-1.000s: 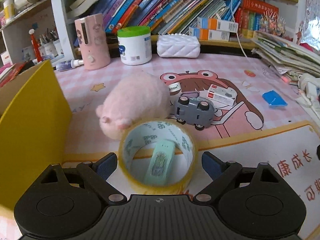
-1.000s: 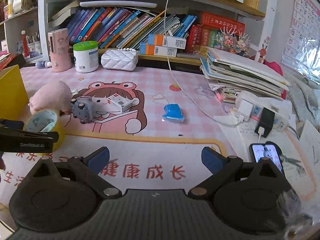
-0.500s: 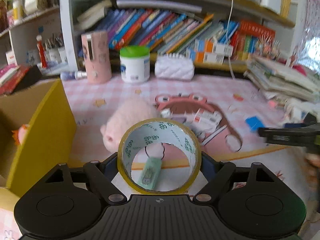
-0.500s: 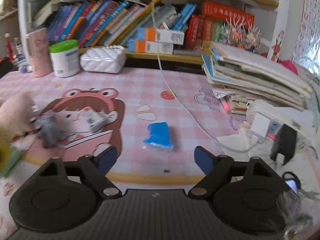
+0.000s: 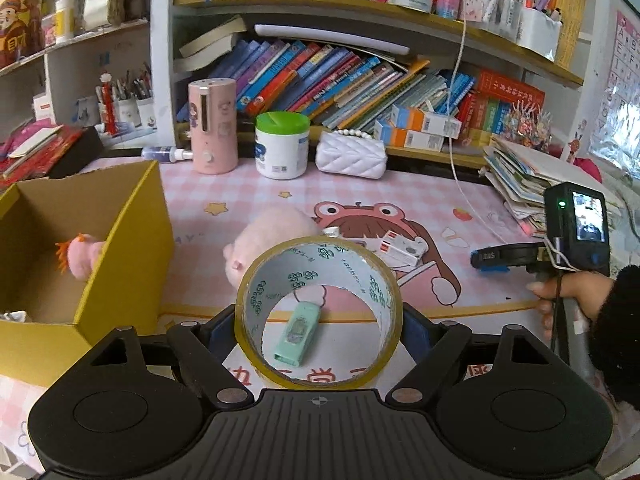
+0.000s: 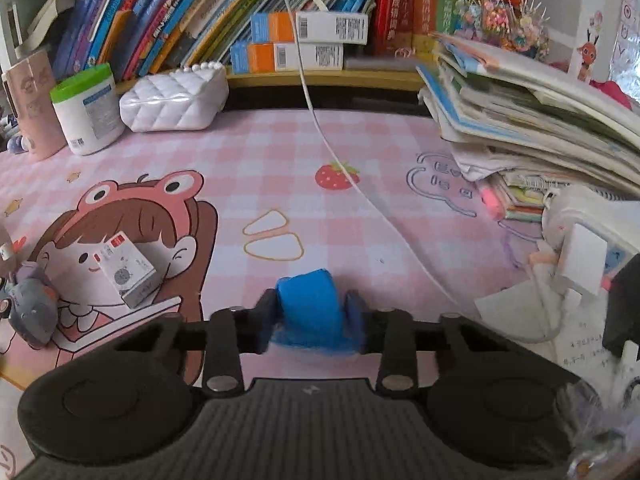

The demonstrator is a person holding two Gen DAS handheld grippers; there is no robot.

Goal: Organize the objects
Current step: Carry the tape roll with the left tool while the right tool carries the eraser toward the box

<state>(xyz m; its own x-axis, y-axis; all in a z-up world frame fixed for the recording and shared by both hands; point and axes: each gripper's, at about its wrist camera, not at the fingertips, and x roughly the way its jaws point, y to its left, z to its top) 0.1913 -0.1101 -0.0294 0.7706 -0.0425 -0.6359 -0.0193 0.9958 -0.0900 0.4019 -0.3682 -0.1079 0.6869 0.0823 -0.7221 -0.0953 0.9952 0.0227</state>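
My left gripper (image 5: 318,320) is shut on a roll of clear yellow tape (image 5: 256,344) and holds it above the desk mat. Through the roll I see a mint green eraser (image 5: 298,330) on the mat. An open yellow cardboard box (image 5: 120,272) stands to the left with a pink plush (image 5: 82,254) inside. My right gripper (image 6: 310,314) is shut on a blue packet (image 6: 310,308) resting at the mat; it also shows in the left wrist view (image 5: 496,258). A pink plush pig (image 5: 272,228), a small white box (image 6: 126,268) and a grey toy car (image 6: 30,308) lie on the mat.
A pink humidifier (image 5: 212,126), a white tub with a green lid (image 5: 282,144) and a white quilted purse (image 5: 352,154) stand at the back under bookshelves. A stack of books (image 6: 532,112), chargers (image 6: 580,256) and a white cable (image 6: 344,168) crowd the right side.
My left gripper shut on the tape roll and lifted it off the mat. My right gripper moved forward to the blue packet and shut on it.
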